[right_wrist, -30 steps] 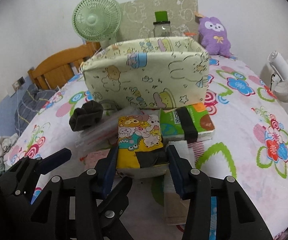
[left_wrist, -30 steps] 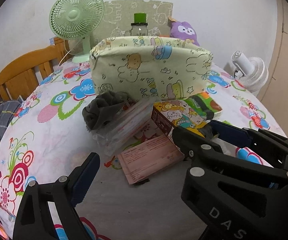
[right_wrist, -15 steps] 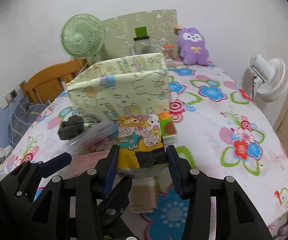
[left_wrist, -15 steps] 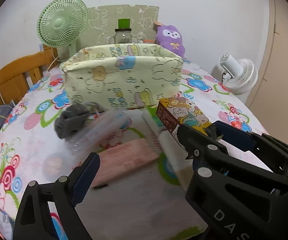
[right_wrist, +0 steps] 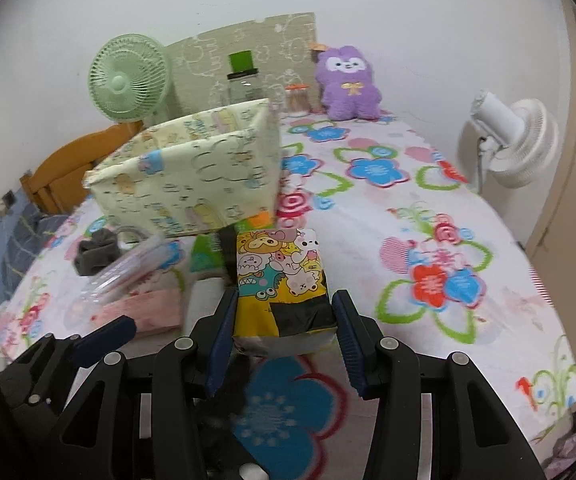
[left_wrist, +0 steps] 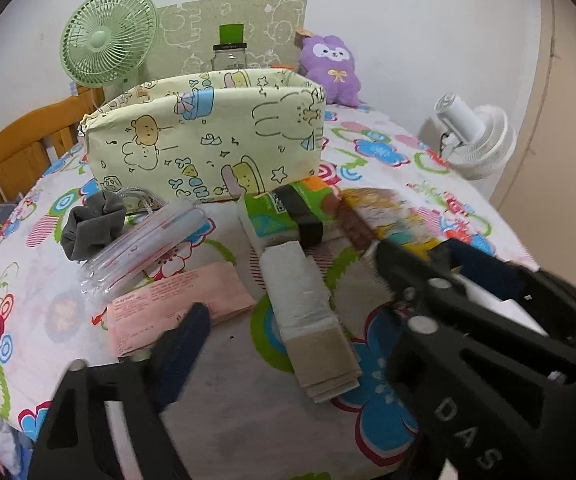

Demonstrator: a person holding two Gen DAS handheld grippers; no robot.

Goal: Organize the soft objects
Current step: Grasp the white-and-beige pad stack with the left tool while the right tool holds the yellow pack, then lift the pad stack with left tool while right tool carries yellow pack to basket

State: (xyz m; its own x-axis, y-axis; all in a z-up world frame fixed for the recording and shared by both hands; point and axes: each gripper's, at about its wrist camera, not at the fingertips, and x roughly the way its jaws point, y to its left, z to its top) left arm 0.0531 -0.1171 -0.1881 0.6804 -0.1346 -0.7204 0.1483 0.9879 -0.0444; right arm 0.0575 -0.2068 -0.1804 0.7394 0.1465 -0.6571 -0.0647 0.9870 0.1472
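My right gripper (right_wrist: 283,320) is shut on a yellow cartoon tissue pack (right_wrist: 279,280) and holds it above the flowered table, right of the pale yellow fabric storage box (right_wrist: 191,176). The pack also shows blurred in the left wrist view (left_wrist: 388,216). My left gripper (left_wrist: 288,300) is open and empty over a folded white and tan cloth (left_wrist: 308,312). A green tissue pack (left_wrist: 288,208), a pink packet (left_wrist: 175,304), a clear plastic pouch (left_wrist: 143,248) and a grey scrunchie (left_wrist: 91,228) lie in front of the box (left_wrist: 207,136).
A green desk fan (left_wrist: 107,36), a glass jar (left_wrist: 229,54) and a purple plush toy (left_wrist: 332,68) stand behind the box. A white fan (right_wrist: 516,140) stands off the table's right edge. A wooden chair (left_wrist: 15,148) is at the left.
My right gripper has lifted the cartoon tissue pack and carried it to the right of the box. The left gripper has swung right over the folded cloth.
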